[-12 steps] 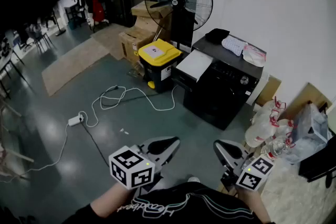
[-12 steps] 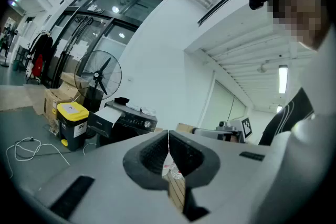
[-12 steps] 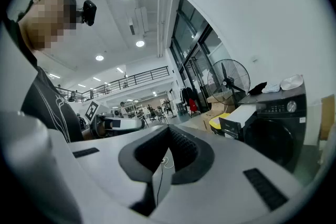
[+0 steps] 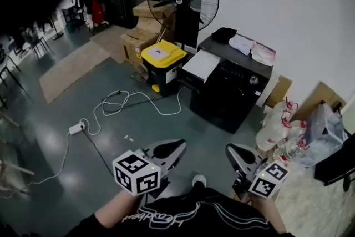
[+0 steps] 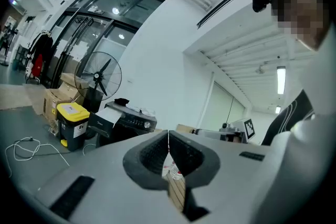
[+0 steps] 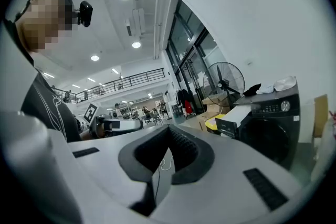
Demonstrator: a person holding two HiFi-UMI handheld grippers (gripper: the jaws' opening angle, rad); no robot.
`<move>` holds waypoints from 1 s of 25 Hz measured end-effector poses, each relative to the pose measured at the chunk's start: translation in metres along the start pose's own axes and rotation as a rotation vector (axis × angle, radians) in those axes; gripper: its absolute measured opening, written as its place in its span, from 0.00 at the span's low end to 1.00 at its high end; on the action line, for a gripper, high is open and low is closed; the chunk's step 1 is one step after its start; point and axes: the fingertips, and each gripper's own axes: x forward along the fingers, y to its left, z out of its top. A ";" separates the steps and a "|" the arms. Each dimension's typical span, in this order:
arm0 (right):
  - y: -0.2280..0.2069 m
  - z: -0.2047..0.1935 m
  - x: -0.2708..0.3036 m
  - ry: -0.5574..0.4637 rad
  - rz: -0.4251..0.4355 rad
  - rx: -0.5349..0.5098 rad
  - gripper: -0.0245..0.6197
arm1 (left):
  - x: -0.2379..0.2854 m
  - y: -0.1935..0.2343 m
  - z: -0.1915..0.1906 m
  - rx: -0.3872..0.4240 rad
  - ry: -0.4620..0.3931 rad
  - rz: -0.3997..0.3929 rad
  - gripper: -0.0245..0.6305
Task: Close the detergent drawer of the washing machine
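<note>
Both pinched shut and empty, the left claw [image 4: 176, 148] and right claw [image 4: 236, 155] hang low by the body, since the washer [image 4: 233, 94] with its jutting drawer [image 4: 201, 65] stands well apart.

black washing machine [image 4: 233, 102] standing upright, its pale detergent drawer [image 4: 201, 65] pulled out from the front

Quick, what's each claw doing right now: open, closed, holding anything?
Left claw: closed, holding nothing.
Right claw: closed, holding nothing.
</note>
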 end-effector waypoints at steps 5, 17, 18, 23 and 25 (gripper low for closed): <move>-0.009 0.003 0.008 -0.006 0.004 0.018 0.08 | 0.008 0.010 0.001 -0.007 0.010 0.011 0.08; -0.073 -0.004 0.064 0.022 0.028 0.070 0.08 | 0.044 0.074 -0.001 -0.044 0.048 0.070 0.08; -0.080 -0.005 0.070 0.025 0.030 0.077 0.08 | 0.049 0.081 -0.001 -0.049 0.053 0.075 0.08; -0.126 -0.005 0.106 0.053 0.044 0.112 0.08 | 0.085 0.124 0.002 -0.073 0.073 0.097 0.08; -0.146 -0.004 0.123 0.071 0.040 0.106 0.08 | 0.102 0.143 0.006 -0.085 0.082 0.100 0.08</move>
